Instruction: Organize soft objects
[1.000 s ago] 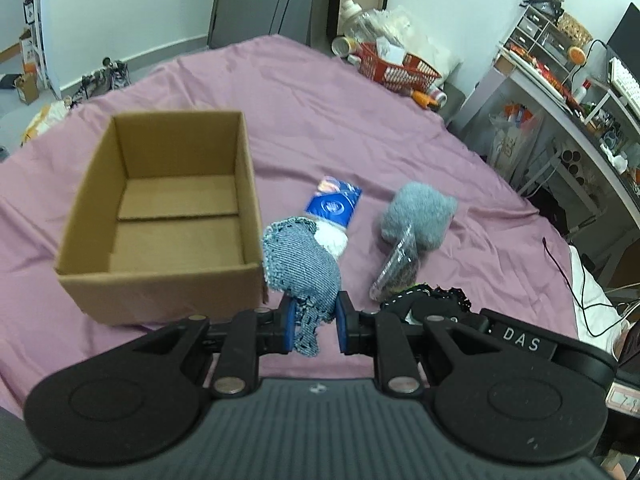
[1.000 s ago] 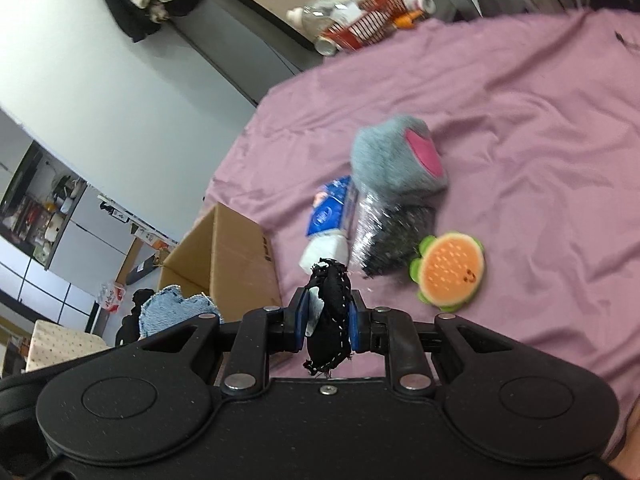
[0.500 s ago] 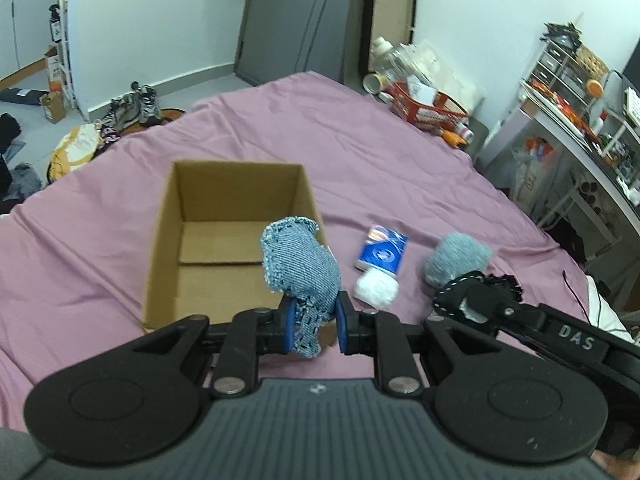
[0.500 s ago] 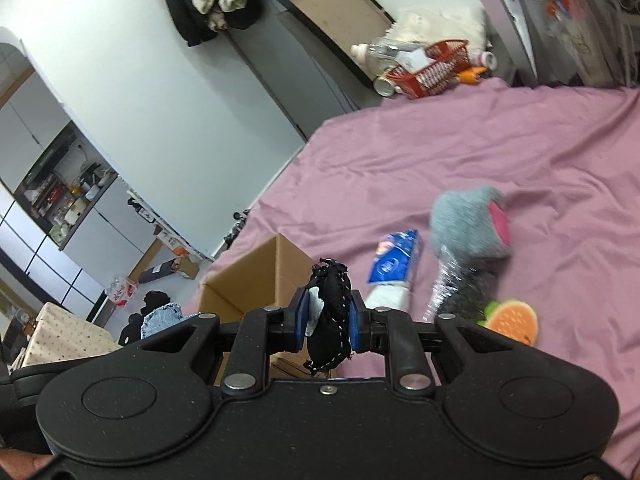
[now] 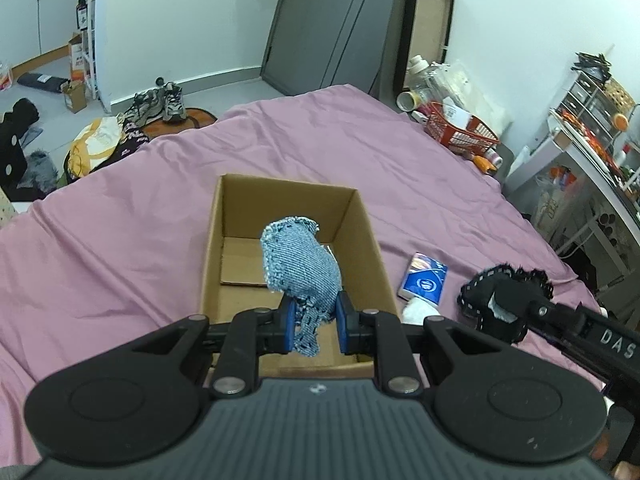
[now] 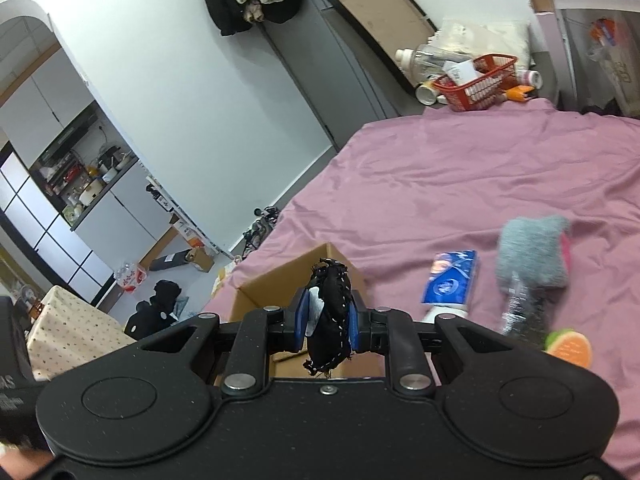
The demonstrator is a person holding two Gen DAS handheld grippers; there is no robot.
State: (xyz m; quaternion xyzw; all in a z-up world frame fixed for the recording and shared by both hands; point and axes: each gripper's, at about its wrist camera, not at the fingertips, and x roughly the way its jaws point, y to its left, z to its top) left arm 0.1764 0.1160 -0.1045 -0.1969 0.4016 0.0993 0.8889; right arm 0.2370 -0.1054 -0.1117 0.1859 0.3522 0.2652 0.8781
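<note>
1. Your left tool [image 5: 313, 317] is clamped on a blue denim pouch [image 5: 300, 266]. The blue pads pinch its lower frayed end, and the padded body stands up and leans toward 11 o'clock.
2. In the left wrist view the denim pouch sits in front of the open cardboard box [image 5: 370, 236], above its near half. No contact between pouch and box is visible.
3. The box rests on the bed's pink sheet [image 5: 120, 232], flaps open; only a bare cardboard floor shows inside.
4. Your right tool [image 6: 325, 317] is clamped on a black fabric piece with white stitching [image 6: 330, 312]; a pale tag shows against the left pad. In the left wrist view the same piece [image 5: 500, 300] appears at 3 o'clock of the box, held off the sheet.
5. In the right wrist view the box [image 6: 280, 280] lies just behind the held black piece, its near corner at 11 o'clock of the pads.
6. Loose on the sheet, at 3 o'clock of the box: a blue tissue pack [image 6: 450, 278], a grey fuzzy plush with a pink face [image 6: 534, 254], a shiny crinkled packet [image 6: 520, 312] just beside it, and an orange burger-shaped toy [image 6: 568, 348] at the tool's edge.
7. A red basket [image 5: 464, 132] stands beyond the bed at 1 o'clock.
</note>
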